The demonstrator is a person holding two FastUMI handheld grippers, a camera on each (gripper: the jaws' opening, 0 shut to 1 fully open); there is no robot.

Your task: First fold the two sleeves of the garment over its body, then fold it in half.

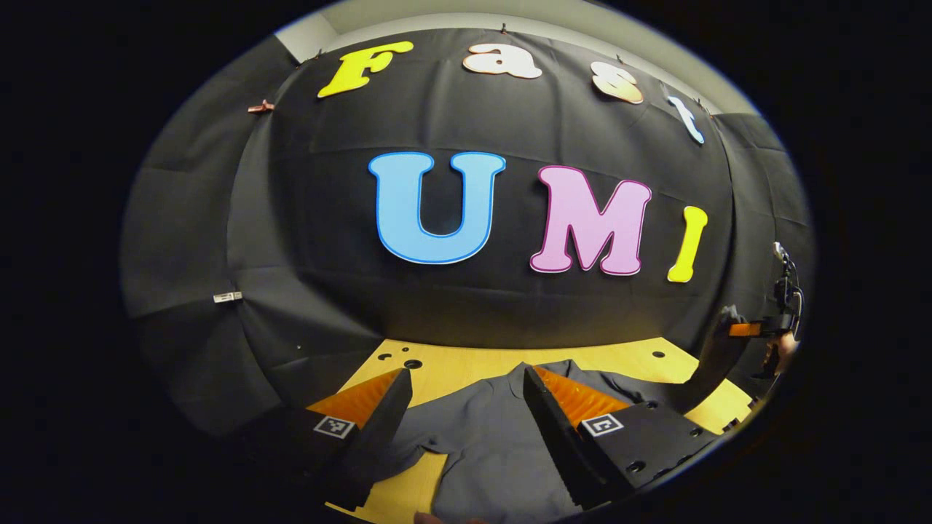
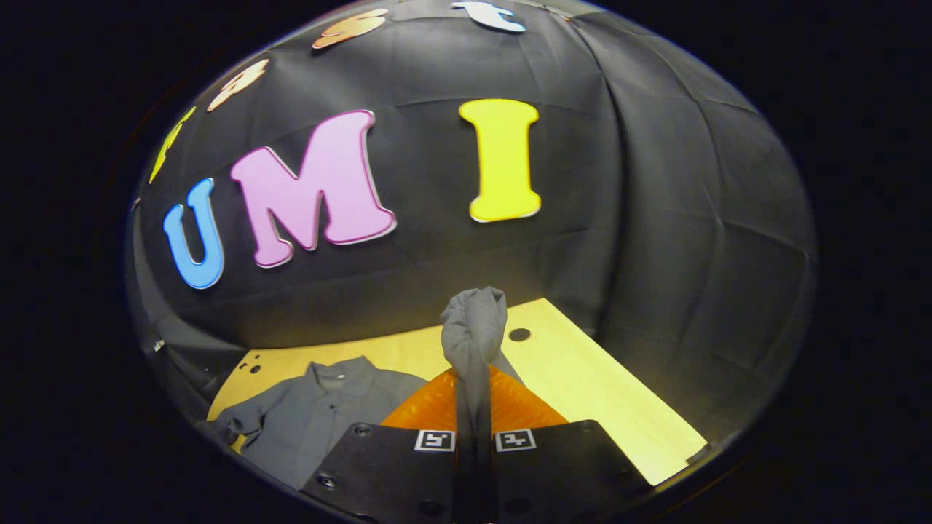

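**A:** Item under inspection?

**B:** Grey garment [image 2: 320,415], collared, lying flat on the wooden table [image 2: 582,378], collar toward the booth wall. Spread across the near-left part of the tabletop in the right gripper view; directly below and ahead of the left gripper [image 1: 462,407] in the left gripper view.

**A:** Sleeves?

**B:** One sleeve [image 2: 473,327] lifted clear of the table, bunched and standing above the right gripper [image 2: 473,393]. Other sleeve [image 1: 408,455] out flat to the side, resting partly on bare wood, not yet folded.

**A:** Right gripper condition?

**B:** Closed, both fingers pinching the raised sleeve cloth between them. Seen also at the far right of the left gripper view, held up off the table.

**A:** Left gripper?

**B:** Fingers spread wide, nothing between them, poised over the garment body. No contact with the cloth discernible.

**A:** Step in hand?

**B:** Judged as the first sleeve fold, early in the task. Neither sleeve laid over the body; halving not started.

**A:** Next move?

**B:** Likely: carry the pinched sleeve across onto the chest, lower flat, release. Advisable to keep the body from dragging along, possibly by pressing down with the free gripper. Then the flat sleeve, same treatment.

**A:** Risk?

**B:** Bunched cloth landing crumpled instead of flat.
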